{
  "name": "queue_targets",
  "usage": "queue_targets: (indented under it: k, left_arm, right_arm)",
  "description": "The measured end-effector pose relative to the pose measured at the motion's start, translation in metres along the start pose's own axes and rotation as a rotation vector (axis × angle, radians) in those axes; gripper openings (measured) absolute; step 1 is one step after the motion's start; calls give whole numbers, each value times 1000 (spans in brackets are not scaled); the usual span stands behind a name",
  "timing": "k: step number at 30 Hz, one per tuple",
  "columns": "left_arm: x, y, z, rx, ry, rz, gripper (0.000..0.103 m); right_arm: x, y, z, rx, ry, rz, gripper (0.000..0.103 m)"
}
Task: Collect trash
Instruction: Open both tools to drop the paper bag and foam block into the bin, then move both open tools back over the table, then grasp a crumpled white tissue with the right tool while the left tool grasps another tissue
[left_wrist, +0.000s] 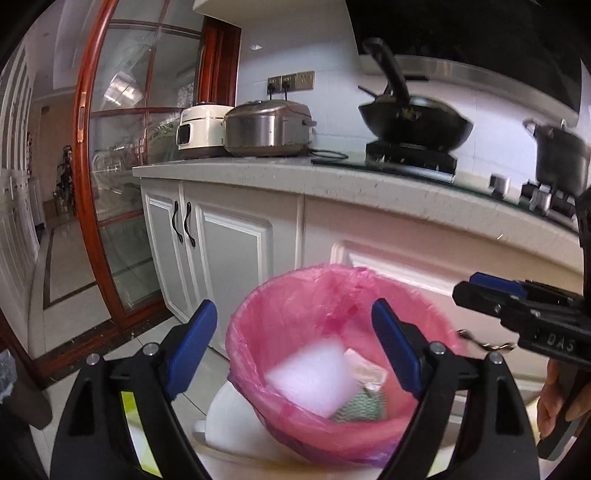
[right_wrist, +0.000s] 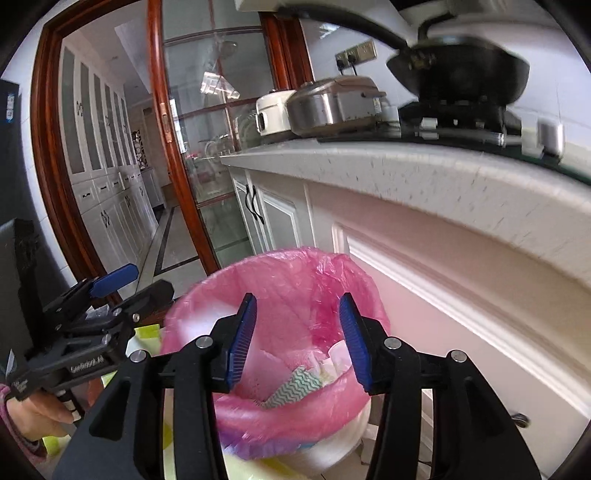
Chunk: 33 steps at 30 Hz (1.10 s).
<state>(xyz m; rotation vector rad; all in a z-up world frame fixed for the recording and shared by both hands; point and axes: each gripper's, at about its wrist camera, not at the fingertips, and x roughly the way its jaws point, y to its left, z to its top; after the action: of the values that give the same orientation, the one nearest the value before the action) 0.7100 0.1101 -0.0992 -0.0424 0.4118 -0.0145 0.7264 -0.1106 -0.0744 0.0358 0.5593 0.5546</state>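
A white bin lined with a pink bag (left_wrist: 295, 295) stands on the floor against the cabinets; it also shows in the right wrist view (right_wrist: 295, 273). Inside lie a white sheet (left_wrist: 314, 380), a pale wrapper (left_wrist: 365, 373) and a green zigzag cloth (left_wrist: 362, 406), which also shows in the right wrist view (right_wrist: 295, 387). My left gripper (left_wrist: 295, 328) is open and empty above the bin's near rim. My right gripper (right_wrist: 297, 325) is open and empty above the bin. Each gripper shows in the other's view, the right (left_wrist: 480, 288) and the left (right_wrist: 114, 277).
White cabinets (left_wrist: 229, 240) run under a speckled counter (left_wrist: 332, 177) bearing two rice cookers (left_wrist: 266, 129), a black wok (left_wrist: 413, 122) on the stove and a dark pot (left_wrist: 561, 158). A red-framed glass door (left_wrist: 122, 166) stands to the left, with tiled floor (left_wrist: 74, 266) beyond.
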Motion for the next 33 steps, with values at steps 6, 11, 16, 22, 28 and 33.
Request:
queue_targets:
  k: [6, 11, 16, 22, 28, 33]
  left_arm:
    - [-91, -14, 4, 23, -36, 3, 88]
    - [-182, -28, -18, 8, -44, 7, 92]
    - [-253, -44, -51, -23, -6, 2, 96]
    - [-312, -63, -105, -68, 69, -18, 98]
    - [-346, -78, -157, -74, 123, -8, 98]
    - [-368, -86, -187, -73, 138, -1, 98]
  right_arm:
    - [-94, 25, 0, -16, -46, 7, 52]
    - [-191, 53, -32, -22, -91, -9, 57]
    - [-264, 80, -85, -21, -68, -50, 60]
    - [-319, 101, -159, 5, 1, -79, 65]
    - [-344, 116, -226, 42, 67, -94, 65]
    - [-344, 125, -262, 42, 116, -97, 65]
